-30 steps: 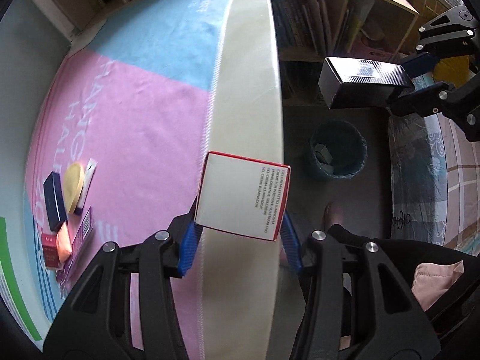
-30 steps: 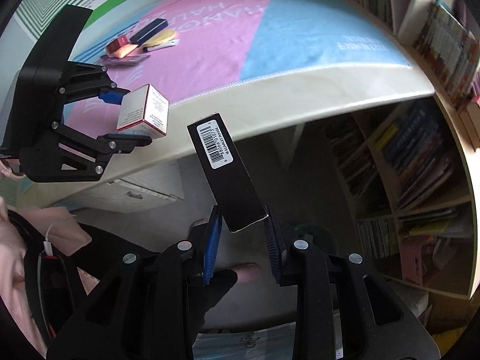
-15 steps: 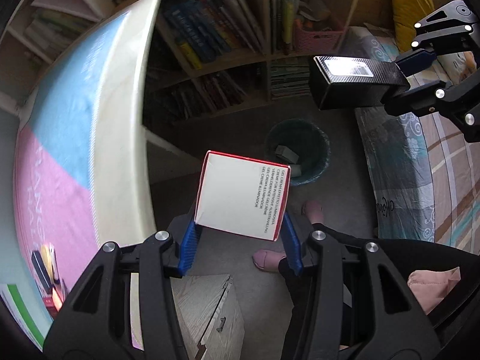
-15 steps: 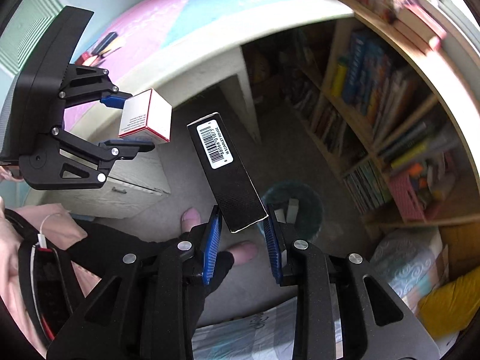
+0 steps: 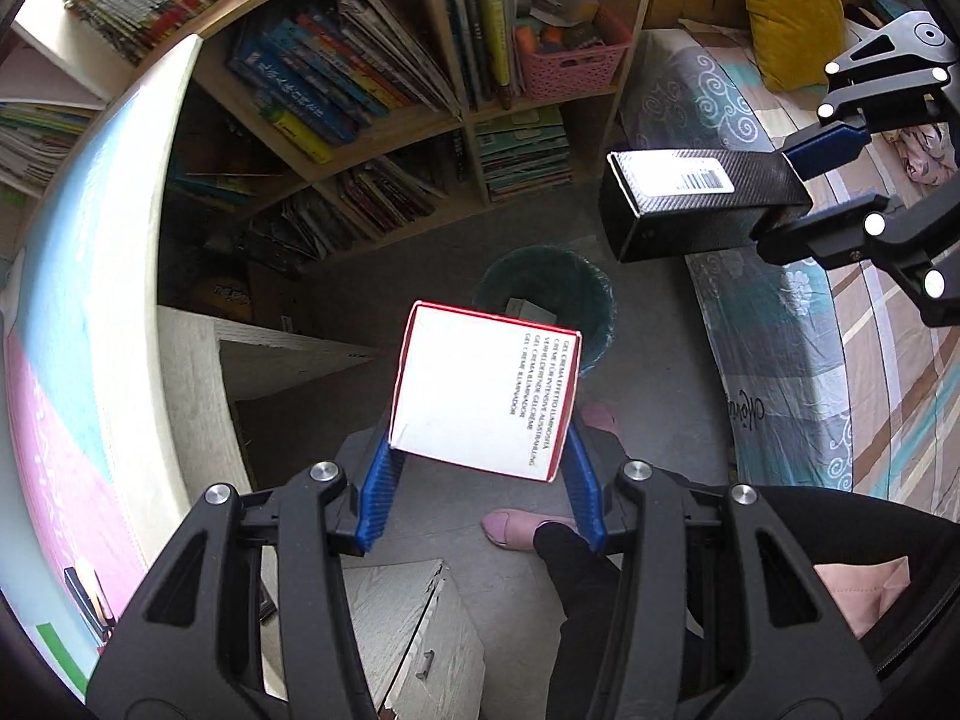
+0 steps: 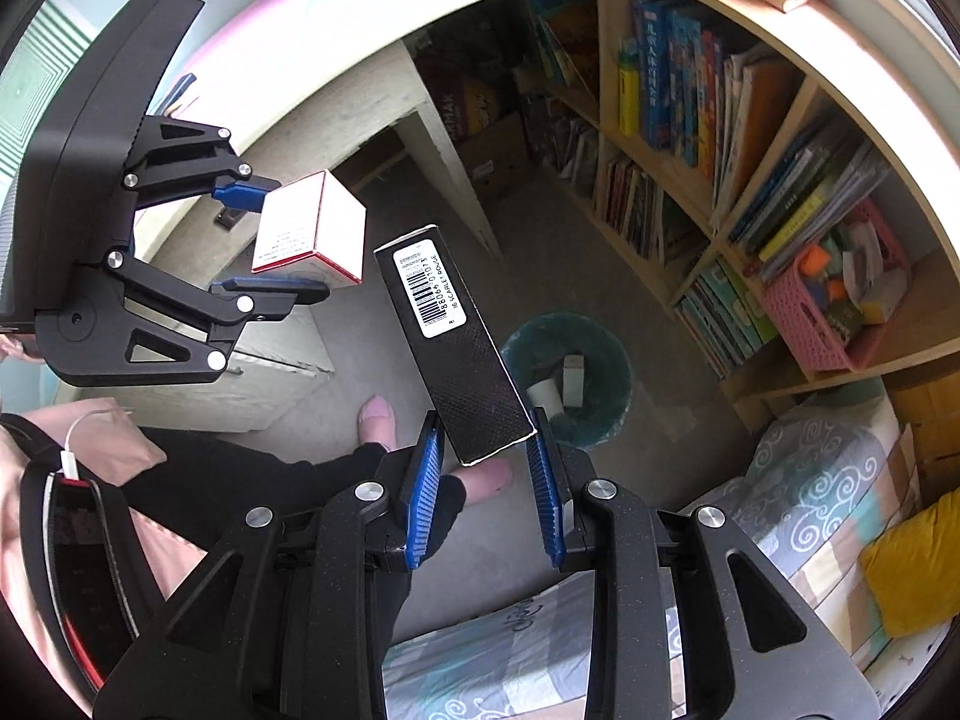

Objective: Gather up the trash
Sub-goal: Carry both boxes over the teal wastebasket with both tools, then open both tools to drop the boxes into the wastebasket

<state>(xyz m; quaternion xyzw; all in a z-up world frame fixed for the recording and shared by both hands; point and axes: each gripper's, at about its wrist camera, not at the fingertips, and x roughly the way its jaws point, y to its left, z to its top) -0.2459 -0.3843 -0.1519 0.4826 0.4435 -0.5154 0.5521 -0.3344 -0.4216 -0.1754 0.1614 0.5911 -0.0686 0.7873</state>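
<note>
My left gripper (image 5: 480, 468) is shut on a white box with red edges (image 5: 486, 396), held in the air above the floor; it also shows in the right wrist view (image 6: 312, 234). My right gripper (image 6: 487, 468) is shut on a long black box with a barcode label (image 6: 450, 336), which also shows in the left wrist view (image 5: 696, 210). A dark green round trash bin (image 6: 606, 396) stands on the grey floor below both boxes, with several small boxes inside. It shows in the left wrist view (image 5: 576, 288) just beyond the white box.
A wooden bookshelf (image 5: 384, 108) full of books, with a pink basket (image 5: 570, 54), stands behind the bin. A bed with a patterned cover (image 5: 780, 324) lies to the right. The desk with its pink and blue mat (image 5: 72, 324) is at the left. The person's legs and pink slippers (image 5: 510, 528) are below.
Both grippers have swung away from the desk toward the floor with their boxes. The trash bin has come closer and more central in both views.
</note>
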